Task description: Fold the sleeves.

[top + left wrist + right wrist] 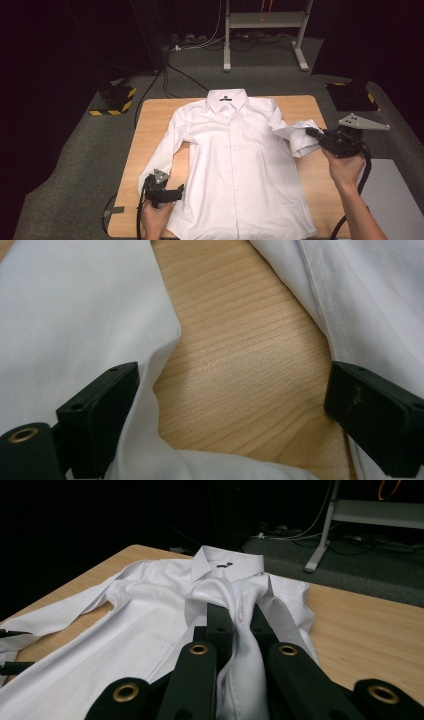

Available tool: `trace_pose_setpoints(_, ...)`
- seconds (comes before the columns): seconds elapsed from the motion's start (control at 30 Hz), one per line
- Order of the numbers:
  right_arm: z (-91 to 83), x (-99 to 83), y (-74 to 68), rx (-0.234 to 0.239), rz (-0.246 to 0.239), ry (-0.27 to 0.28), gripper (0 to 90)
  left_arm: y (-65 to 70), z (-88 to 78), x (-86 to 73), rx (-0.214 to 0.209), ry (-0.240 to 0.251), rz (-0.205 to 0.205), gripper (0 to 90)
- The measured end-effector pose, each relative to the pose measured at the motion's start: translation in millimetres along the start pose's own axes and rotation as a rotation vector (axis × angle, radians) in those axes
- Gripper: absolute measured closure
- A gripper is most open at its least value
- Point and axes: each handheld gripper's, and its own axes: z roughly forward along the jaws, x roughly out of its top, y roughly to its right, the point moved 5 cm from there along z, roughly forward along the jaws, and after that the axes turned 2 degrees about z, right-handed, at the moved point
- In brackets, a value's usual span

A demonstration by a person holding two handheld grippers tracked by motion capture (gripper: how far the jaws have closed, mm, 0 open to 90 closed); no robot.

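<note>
A white button-up shirt lies flat, front up, on the wooden table, collar at the far side. My right gripper is shut on the shirt's right sleeve, which hangs lifted and folded over toward the body. In the right gripper view the jaws pinch that sleeve fabric. My left gripper rests low at the near left, beside the left sleeve's cuff. Its jaws stand wide open over bare wood, between the sleeve and the shirt body.
The table stands on grey carpet. A white metal frame and cables lie beyond its far edge. Yellow-and-black striped bases stand at the far left and far right. A pale panel lies right of the table.
</note>
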Motion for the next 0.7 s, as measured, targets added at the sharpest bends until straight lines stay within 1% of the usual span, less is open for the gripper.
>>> trace_pose_setpoints(0.07, 1.8, 1.7, -1.4, 0.002, -0.002, -0.001, 86.3, -0.1, 0.0, 0.0, 0.000, 0.001, 0.001, 8.6)
trace_pose_setpoints(0.1, 6.1, 4.8, -4.4, 0.007, -0.004, -0.004, 86.3, 0.0, 0.0, 0.0, -0.001, 0.001, 0.000, 8.6)
trace_pose_setpoints(0.13, 6.1, 4.8, -4.4, 0.007, -0.004, -0.004, 86.3, 0.0, 0.0, 0.0, 0.000, 0.000, 0.000, 8.6)
trace_pose_setpoints(0.3, 18.6, 11.3, -12.0, 0.020, -0.011, -0.014, 86.3, 0.0, 0.1, 0.0, 0.000, 0.001, 0.000, 8.6)
trace_pose_setpoints(0.37, 26.6, 14.8, -15.5, 0.029, -0.009, -0.019, 86.3, 0.0, 0.0, 0.0, -0.001, 0.000, 0.000, 8.6)
trace_pose_setpoints(0.43, 29.1, 16.0, -16.4, 0.033, -0.007, -0.019, 86.3, -0.1, 0.0, 0.0, 0.000, 0.000, 0.001, 8.6)
trace_pose_setpoints(0.53, 38.5, 19.0, -19.3, 0.045, 0.006, -0.021, 86.3, 0.0, 0.0, 0.0, -0.001, 0.000, 0.000, 8.6)
trace_pose_setpoints(0.7, 44.9, 23.1, -22.7, 0.048, 0.005, -0.022, 86.3, 0.0, 0.0, 0.0, 0.000, 0.000, 0.000, 8.6)
